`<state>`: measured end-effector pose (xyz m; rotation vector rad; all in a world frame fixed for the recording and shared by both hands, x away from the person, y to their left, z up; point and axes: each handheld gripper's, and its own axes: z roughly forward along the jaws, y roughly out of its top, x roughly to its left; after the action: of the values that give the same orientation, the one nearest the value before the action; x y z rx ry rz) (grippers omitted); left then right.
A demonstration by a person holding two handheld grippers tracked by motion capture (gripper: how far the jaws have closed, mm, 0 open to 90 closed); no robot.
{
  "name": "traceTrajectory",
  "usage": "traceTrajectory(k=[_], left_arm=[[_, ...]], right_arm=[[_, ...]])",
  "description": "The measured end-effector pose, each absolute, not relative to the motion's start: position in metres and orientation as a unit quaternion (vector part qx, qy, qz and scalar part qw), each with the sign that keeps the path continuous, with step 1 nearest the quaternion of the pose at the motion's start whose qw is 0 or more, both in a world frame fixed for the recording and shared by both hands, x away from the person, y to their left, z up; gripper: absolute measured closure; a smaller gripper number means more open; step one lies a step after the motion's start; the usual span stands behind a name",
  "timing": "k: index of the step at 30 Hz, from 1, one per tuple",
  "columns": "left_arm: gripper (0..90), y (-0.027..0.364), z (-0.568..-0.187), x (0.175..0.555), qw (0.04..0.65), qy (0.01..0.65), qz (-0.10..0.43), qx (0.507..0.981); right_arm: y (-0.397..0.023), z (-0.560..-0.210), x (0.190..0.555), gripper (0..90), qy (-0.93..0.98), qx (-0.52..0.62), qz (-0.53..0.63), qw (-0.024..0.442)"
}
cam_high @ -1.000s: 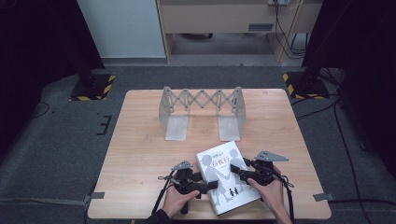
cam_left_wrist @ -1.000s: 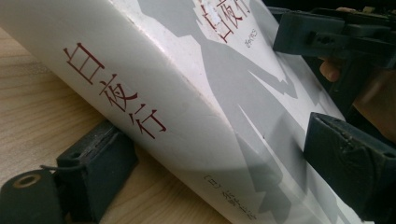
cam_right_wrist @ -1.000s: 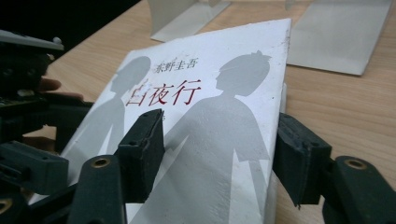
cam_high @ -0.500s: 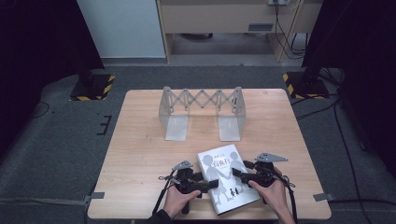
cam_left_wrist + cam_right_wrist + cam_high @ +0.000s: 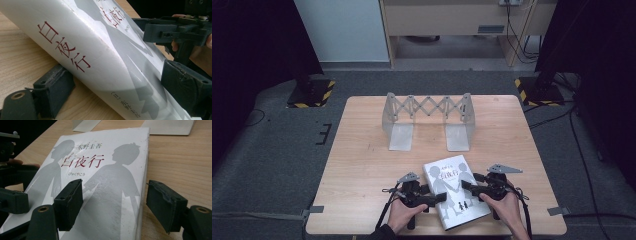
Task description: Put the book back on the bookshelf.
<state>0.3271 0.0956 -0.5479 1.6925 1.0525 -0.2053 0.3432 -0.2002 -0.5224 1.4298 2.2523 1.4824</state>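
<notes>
The book [image 5: 455, 191] lies flat on the near edge of the table [image 5: 362, 165], cover up, between the two grippers and well short of the metal book rack [image 5: 428, 117] at the far side. Since a second ago it has hardly shifted; what changed is the right gripper [image 5: 467, 186], whose jaws have just been opening and now straddle the book's right edge, one pad over the cover and one beside the edge, neither pressing. The left gripper [image 5: 439, 197] has its jaws wide around the spine [image 5: 75, 53], one low on the wood, one on the cover; whether they pinch I cannot tell. It looks like a regrip before lifting the book toward the rack.
</notes>
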Motion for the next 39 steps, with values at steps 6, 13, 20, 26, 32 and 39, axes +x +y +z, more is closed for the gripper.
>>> traceTrajectory(k=[6,13,20,26,32,39], left_arm=[[12.4,0.096,-0.548,0.329,0.542,0.447,-0.089,0.706],[16.9,0.098,-0.547,0.328,0.535,0.463,-0.092,0.701],[24.5,0.105,-0.534,0.328,0.554,0.447,-0.076,0.698],[27.6,0.103,-0.526,0.327,0.579,0.416,-0.075,0.698],[27.4,0.096,-0.53,0.327,0.577,0.417,-0.086,0.697],[29.4,0.096,-0.529,0.329,0.585,0.42,-0.086,0.689]], right_arm=[[-0.198,-0.526,0.344,31.2,0.729,0.468,0.499,0.021],[-0.194,-0.524,0.343,32.9,0.735,0.461,0.497,0.023],[-0.196,-0.516,0.342,40.0,0.724,0.461,0.513,0.025],[-0.2,-0.511,0.34,46.4,0.7,0.45,0.554,0.023],[-0.193,-0.509,0.338,48.4,0.705,0.432,0.562,0.017],[-0.194,-0.511,0.34,49.1,0.698,0.435,0.569,0.01]])
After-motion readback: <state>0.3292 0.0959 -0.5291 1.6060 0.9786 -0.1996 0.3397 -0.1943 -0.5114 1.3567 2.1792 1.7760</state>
